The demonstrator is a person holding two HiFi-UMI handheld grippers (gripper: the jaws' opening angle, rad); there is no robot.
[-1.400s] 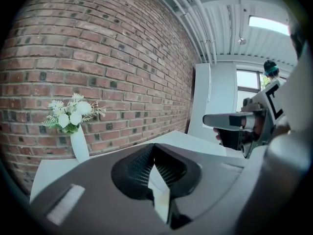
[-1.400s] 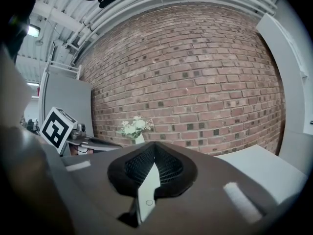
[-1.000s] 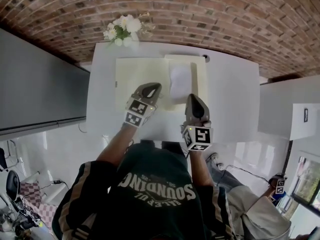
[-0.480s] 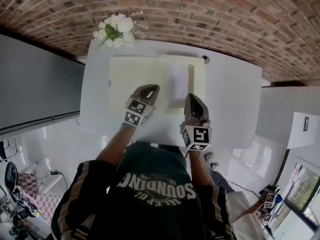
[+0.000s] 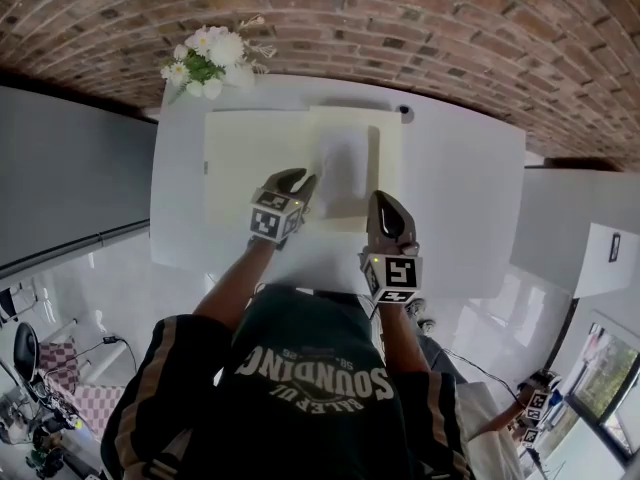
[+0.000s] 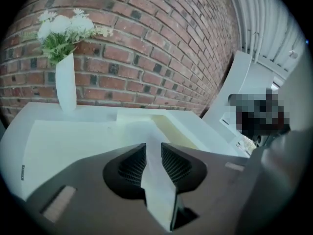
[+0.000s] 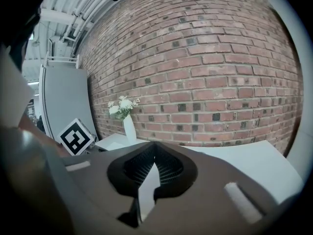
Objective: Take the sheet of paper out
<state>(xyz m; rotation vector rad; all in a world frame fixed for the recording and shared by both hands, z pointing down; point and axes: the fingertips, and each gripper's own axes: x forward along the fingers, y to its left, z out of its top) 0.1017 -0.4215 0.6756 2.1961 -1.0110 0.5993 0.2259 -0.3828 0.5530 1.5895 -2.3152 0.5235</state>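
**Both grippers clamped at the open folder, and the paper is in your left one**

Your left gripper [image 5: 292, 180] is closed on the white sheet of paper [image 5: 343, 158], and in the left gripper view that sheet runs edge-on between the ribbed pads [image 6: 132, 163], up and away toward the open pale cream folder [image 5: 240, 168]. The paper lies over the folder's right half, on the white desk [image 5: 460, 198]. Your right gripper [image 5: 388, 203] sits at the folder's near right edge, just beside the paper's corner. Its jaws are pinched together on a thin pale strip, apparently that folder edge, though it could be the sheet. Far left on the desk, a white vase of white flowers [image 5: 205, 58] stands against the red brick wall [image 5: 420, 28].
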